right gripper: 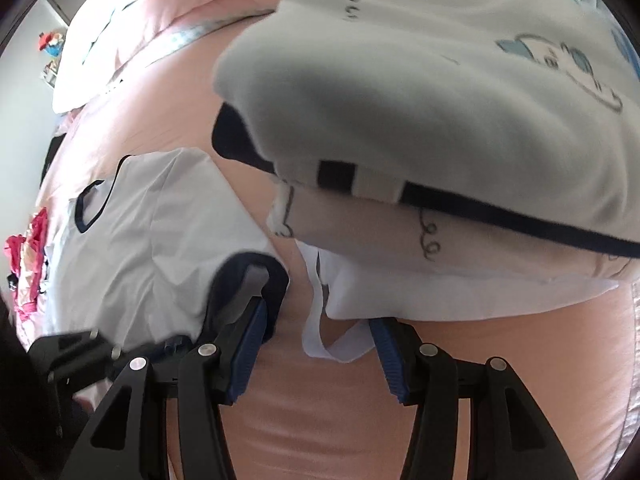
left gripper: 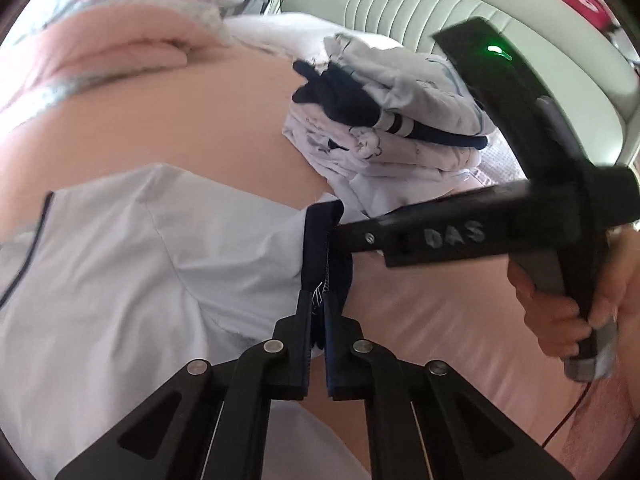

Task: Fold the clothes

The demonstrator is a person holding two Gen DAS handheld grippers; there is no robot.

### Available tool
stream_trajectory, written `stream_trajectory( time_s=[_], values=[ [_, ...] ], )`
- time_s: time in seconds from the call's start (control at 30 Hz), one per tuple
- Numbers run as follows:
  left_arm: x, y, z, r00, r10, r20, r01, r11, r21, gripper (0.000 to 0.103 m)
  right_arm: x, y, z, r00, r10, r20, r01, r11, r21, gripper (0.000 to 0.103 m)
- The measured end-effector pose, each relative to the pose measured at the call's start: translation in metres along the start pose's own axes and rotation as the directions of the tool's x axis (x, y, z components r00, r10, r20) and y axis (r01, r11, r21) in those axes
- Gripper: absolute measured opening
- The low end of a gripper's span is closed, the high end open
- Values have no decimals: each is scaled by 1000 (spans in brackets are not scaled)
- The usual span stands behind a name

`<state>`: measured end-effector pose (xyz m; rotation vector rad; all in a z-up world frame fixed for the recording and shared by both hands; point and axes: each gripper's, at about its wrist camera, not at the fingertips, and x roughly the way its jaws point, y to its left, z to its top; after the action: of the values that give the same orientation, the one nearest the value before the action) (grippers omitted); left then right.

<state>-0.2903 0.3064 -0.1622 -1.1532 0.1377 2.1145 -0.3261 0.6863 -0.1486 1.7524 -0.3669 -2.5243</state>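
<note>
Both wrist cams look steeply down, close over the pink bed (left gripper: 180,120); both catch the pale shirt (right gripper: 160,232).

Left gripper (left gripper: 318,300) pointing steeply down, jaws pinched shut on the navy sleeve cuff (left gripper: 326,248), pads pressed flat against the fabric. Right gripper (right gripper: 316,320) also angled down, jaws standing apart, left finger (right gripper: 248,320) touching the same cuff's edge, nothing pressed between the pads. In the left wrist view, right gripper's body reaching in from three o'clock, tip meeting the cuff at twelve o'clock of the left jaws. Bare hand (left gripper: 568,312) wrapped around its handle at four o'clock.
</note>
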Motion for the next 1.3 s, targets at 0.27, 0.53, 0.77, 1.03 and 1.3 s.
stream_trajectory(
  time_s=[0.27,0.53,0.77,1.03,1.3],
  values=[
    [8,-7,-15,992,-89,-85,91,996,20,14,-3,1,4,999,-26,30,23,997,76,53],
    [-30,28,-11,993,-93,72,101,988,-118,21,-46,32,-10,988,-6,152,13,999,-43,53],
    [-7,35,-18,998,-61,-21,58,988,-140,21,0,33,-9,997,29,68,-28,1000,-10,52],
    [-11,43,5,996,-31,79,45,983,-179,21,-21,36,-43,983,-183,24,184,974,-131,52],
    [30,27,7,998,40,-54,-45,996,-76,22,-31,23,-27,988,149,27,-151,983,109,53]
  ],
)
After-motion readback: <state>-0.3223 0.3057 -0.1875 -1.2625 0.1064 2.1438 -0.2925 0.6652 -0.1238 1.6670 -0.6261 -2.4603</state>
